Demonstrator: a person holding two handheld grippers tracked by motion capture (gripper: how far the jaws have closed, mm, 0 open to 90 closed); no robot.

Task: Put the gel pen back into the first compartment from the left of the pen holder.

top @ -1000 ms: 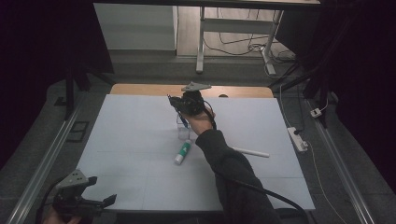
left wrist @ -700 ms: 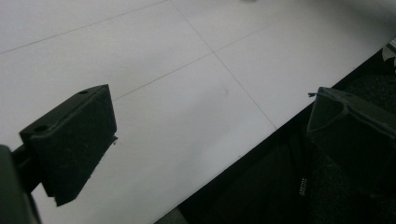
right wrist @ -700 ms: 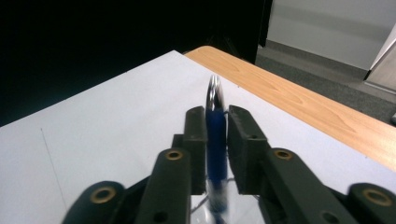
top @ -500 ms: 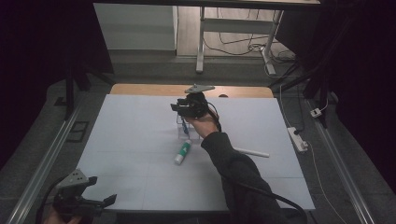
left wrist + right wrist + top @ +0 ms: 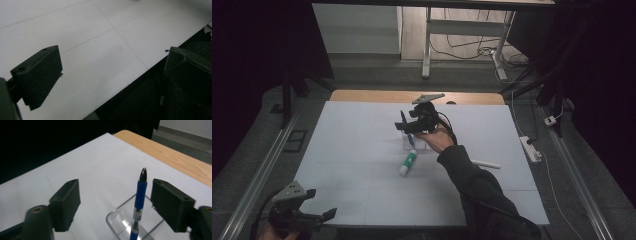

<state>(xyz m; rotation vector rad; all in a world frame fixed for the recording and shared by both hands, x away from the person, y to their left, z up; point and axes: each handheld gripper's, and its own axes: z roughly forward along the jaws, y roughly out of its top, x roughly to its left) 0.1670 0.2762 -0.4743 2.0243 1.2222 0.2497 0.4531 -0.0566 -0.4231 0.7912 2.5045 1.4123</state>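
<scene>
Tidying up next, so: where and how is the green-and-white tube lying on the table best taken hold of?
Grip the green-and-white tube across its middle, coming straight down from above. It lies flat on the white table, slanted, with open space along both long sides, so fingers can straddle its narrow width.

Pen: glossy blue plastic, shiny black tip, clear lower barrel. Holder, lower centre of frame: clear, glassy plastic with bright glints. Right gripper pads were matt black, slightly rough. Sheet was white, matt, smooth; table edge above it bare pale wood.
</scene>
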